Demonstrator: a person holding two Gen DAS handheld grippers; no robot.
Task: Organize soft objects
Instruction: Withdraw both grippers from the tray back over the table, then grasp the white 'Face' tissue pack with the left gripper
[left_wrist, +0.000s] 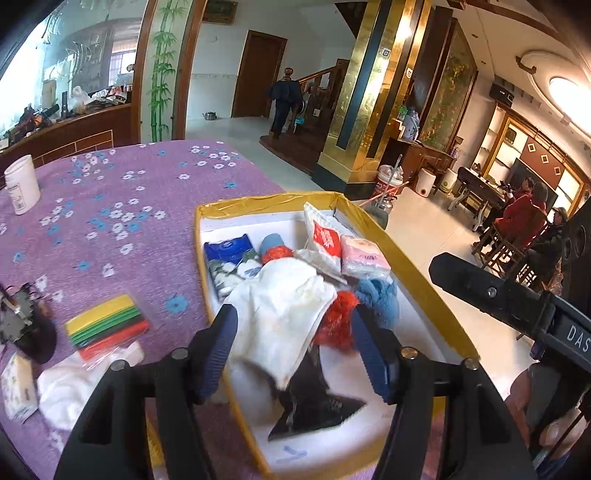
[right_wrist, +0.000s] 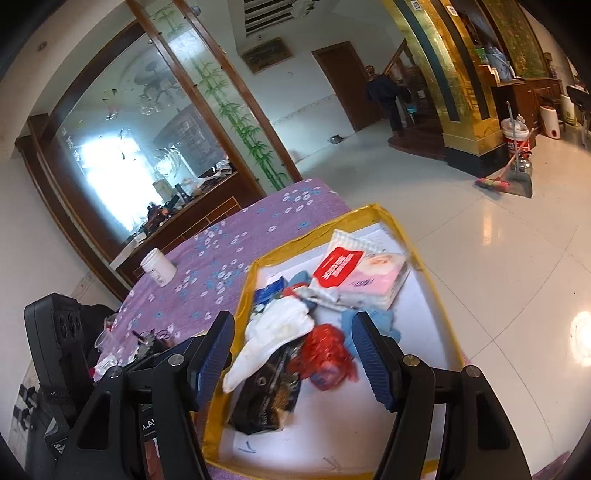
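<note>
A white box with a yellow rim (left_wrist: 424, 280) (right_wrist: 439, 295) sits at the right edge of the purple table. In it lie a white cloth (left_wrist: 284, 314) (right_wrist: 280, 325), a red fuzzy item (left_wrist: 336, 321) (right_wrist: 325, 350), a blue fuzzy item (left_wrist: 380, 295), a black packet (left_wrist: 310, 402) (right_wrist: 269, 391), a red-and-white packet (left_wrist: 325, 236) (right_wrist: 340, 264) and a pink tissue pack (left_wrist: 365, 258) (right_wrist: 376, 280). My left gripper (left_wrist: 295, 350) is open and empty above the white cloth. My right gripper (right_wrist: 293, 354) is open and empty above the box.
On the purple flowered tablecloth (left_wrist: 129, 221) lie a pack of yellow, green and red strips (left_wrist: 107, 325), a white cloth (left_wrist: 74, 384), a small tissue pack (left_wrist: 16, 387) and a white jar (left_wrist: 20, 184) (right_wrist: 159, 267). The right gripper's body (left_wrist: 517, 306) shows beside the box.
</note>
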